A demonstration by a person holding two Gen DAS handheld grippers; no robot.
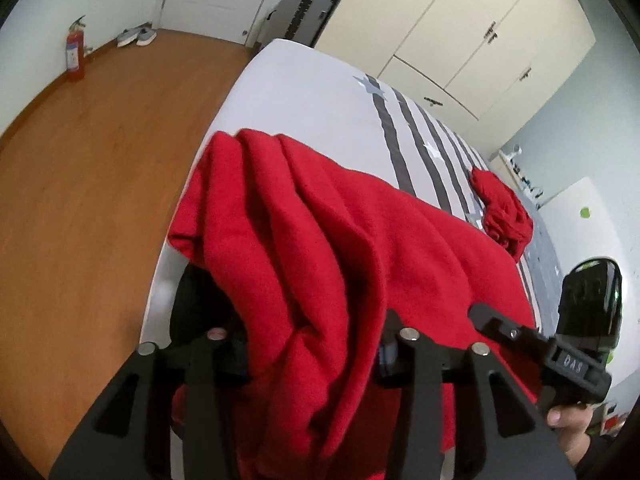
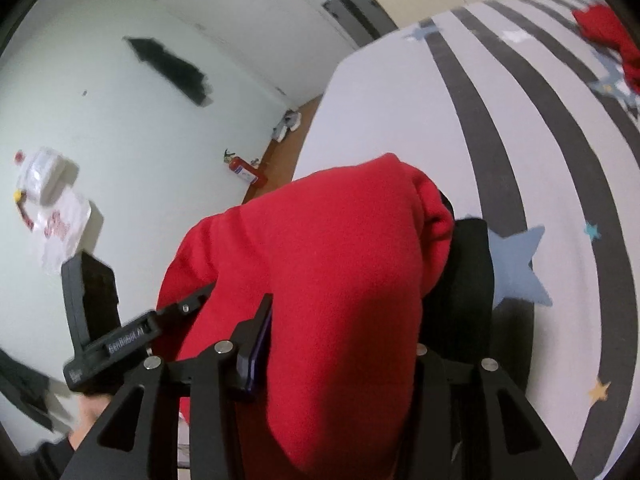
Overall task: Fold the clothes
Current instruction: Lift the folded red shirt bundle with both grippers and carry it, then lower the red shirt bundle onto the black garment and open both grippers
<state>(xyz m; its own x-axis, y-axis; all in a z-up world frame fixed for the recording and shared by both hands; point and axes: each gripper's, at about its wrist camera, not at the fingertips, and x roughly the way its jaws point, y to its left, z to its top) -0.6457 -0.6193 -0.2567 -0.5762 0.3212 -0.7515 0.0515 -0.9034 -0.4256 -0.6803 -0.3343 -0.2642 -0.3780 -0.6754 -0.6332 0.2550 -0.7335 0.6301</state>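
Note:
A red fleece garment (image 1: 320, 240) hangs bunched between both grippers above a white bed (image 1: 304, 92) with grey stripes and stars. My left gripper (image 1: 308, 344) is shut on a fold of it; the cloth drapes over and hides the fingertips. My right gripper (image 2: 344, 320) is shut on another part of the same garment (image 2: 320, 264), which covers its fingers. The right gripper's body shows in the left wrist view (image 1: 576, 364), and the left gripper's body shows in the right wrist view (image 2: 104, 340). A second crumpled red garment (image 1: 504, 212) lies farther along the bed, also in the right wrist view (image 2: 608, 36).
Wooden floor (image 1: 100, 168) lies left of the bed. A red fire extinguisher (image 1: 75, 54) and grey shoes (image 1: 138, 36) stand by the wall. Cream wardrobes (image 1: 460, 32) and a dark suitcase (image 1: 304, 8) are behind the bed.

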